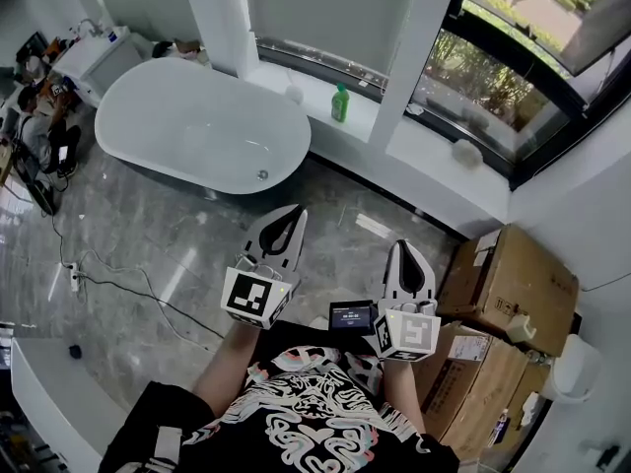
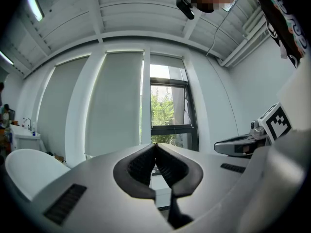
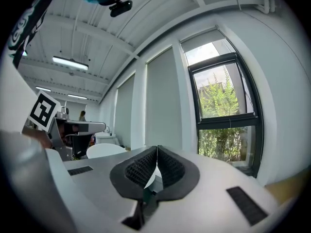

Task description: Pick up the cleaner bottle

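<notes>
A green cleaner bottle (image 1: 340, 103) stands upright on the white window ledge (image 1: 325, 92) at the back, far from both grippers. My left gripper (image 1: 287, 215) is held level over the grey floor, jaws shut with nothing between them. My right gripper (image 1: 407, 256) is beside it, also shut and empty. In the left gripper view the left gripper (image 2: 155, 147) has its black pads meeting, and the bottle is hidden there. The right gripper view shows the right gripper (image 3: 157, 150) with its pads touching too, windows ahead.
A white oval bathtub (image 1: 197, 131) sits at the left near the ledge. Cardboard boxes (image 1: 508, 289) are stacked at the right. Cables and a power strip (image 1: 74, 279) lie on the floor at the left. A person sits at the far left (image 1: 35, 131).
</notes>
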### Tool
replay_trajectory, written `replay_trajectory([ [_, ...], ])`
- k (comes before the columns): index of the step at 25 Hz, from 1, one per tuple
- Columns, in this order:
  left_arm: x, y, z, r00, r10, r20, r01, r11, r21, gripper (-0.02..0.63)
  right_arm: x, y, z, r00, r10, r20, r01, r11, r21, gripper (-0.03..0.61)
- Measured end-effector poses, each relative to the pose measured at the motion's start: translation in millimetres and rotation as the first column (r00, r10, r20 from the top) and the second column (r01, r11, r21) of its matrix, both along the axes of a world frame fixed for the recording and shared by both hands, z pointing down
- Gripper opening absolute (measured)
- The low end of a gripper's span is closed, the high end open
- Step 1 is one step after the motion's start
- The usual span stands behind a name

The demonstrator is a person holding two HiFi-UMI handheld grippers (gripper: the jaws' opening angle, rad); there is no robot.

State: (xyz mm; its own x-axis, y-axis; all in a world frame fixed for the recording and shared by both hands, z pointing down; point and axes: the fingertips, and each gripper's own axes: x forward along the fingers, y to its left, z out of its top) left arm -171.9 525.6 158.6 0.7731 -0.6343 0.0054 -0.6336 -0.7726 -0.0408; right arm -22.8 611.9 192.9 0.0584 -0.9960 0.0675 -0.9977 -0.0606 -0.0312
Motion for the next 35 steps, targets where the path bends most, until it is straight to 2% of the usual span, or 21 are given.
replay_trajectory([
  [12,10,-7,10,1.000,-0.001,0.010,0.001,1.000,-0.009,0.015,12,-5,13,1.000,0.006,0.011,-0.006,1.000,-0.021,0.028],
  [20,27,-36,13,1.000,0.012,0.007,-0.012,1.000,-0.009,0.015,25,-33,19,1.000,0.012,0.007,-0.012,0.999,-0.035,0.028],
  [29,43,-126,16,1.000,0.011,0.006,-0.011,1.000,-0.012,0.015,38,-124,21,1.000,-0.003,-0.001,0.003,0.999,-0.049,0.028],
  [35,44,-214,11,1.000,0.011,0.019,-0.011,1.000,-0.027,0.015,39,-210,18,1.000,0.000,0.011,0.001,0.998,-0.070,0.028],
])
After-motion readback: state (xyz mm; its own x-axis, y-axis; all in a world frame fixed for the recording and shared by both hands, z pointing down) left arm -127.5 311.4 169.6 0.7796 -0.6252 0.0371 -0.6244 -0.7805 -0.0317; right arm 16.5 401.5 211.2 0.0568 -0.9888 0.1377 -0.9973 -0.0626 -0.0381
